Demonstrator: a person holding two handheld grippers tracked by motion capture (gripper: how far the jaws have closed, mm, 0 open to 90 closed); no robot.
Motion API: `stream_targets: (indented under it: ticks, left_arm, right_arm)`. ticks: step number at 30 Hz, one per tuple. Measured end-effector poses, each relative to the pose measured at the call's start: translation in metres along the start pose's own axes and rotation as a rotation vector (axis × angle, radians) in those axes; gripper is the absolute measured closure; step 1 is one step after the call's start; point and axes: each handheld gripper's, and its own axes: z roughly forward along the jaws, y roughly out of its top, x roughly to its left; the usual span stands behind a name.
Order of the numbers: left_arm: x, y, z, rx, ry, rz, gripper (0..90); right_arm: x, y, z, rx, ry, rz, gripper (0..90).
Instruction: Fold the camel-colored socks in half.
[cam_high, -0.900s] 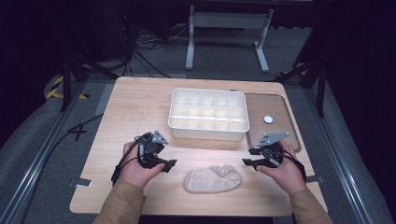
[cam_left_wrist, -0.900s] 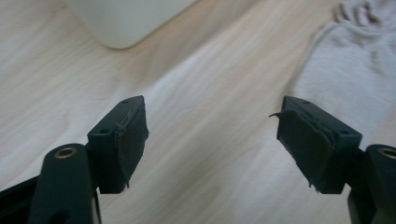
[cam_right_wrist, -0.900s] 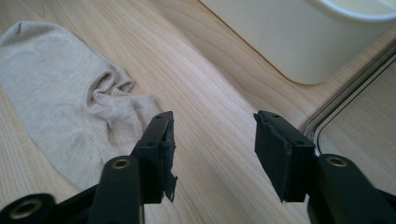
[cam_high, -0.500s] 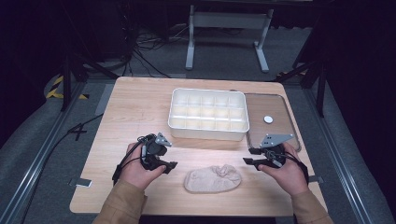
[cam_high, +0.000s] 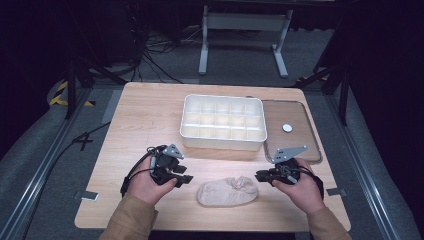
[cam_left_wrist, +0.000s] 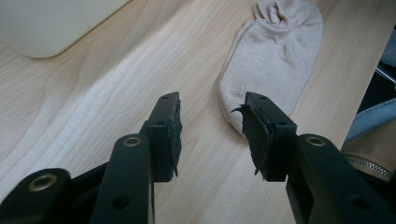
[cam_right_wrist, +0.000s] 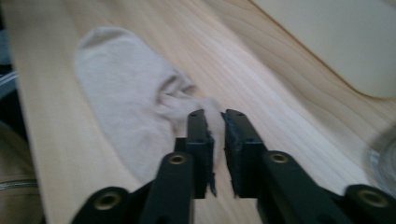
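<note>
A beige sock (cam_high: 227, 191) lies flat near the front edge of the wooden table (cam_high: 150, 120), between my two grippers. My left gripper (cam_high: 186, 175) is just left of the sock, open with nothing between its jaws. In the left gripper view its tips (cam_left_wrist: 212, 105) hover over bare wood beside the sock's rounded end (cam_left_wrist: 275, 51). My right gripper (cam_high: 259, 176) points at the sock's right end. In the right gripper view its jaws (cam_right_wrist: 214, 116) are shut with only a thin slit between them, just short of the sock's bunched opening (cam_right_wrist: 130, 88).
A white compartment tray (cam_high: 222, 142) stands behind the sock at the table's middle. To its right lies a clear lid (cam_high: 300, 145) with a white knob (cam_high: 287, 128). A person's hands and tan sleeves come in from the bottom edge.
Both grippers have edged a little inward toward the sock, the right one more. The sock has not moved.
</note>
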Motion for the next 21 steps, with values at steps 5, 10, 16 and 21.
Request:
stream_targets:
  ticks: [5,10,16,21]
  left_arm:
    - [-0.001,0.001,0.002,0.014,-0.002,-0.007,55.8]
    - [-0.004,0.001,0.008,0.016,-0.039,-0.023,56.0]
    - [-0.009,0.002,0.020,0.060,-0.047,-0.018,53.6]
    - [-0.011,0.003,0.025,0.095,-0.040,-0.001,50.6]
  right_arm:
    - [0.016,0.008,0.006,-0.002,0.022,-0.056,89.1]
    - [0.029,0.012,0.020,0.006,0.036,-0.079,87.4]
    - [0.044,0.013,0.039,0.034,0.066,-0.125,87.5]
    - [0.053,0.013,0.054,0.054,0.079,-0.139,85.8]
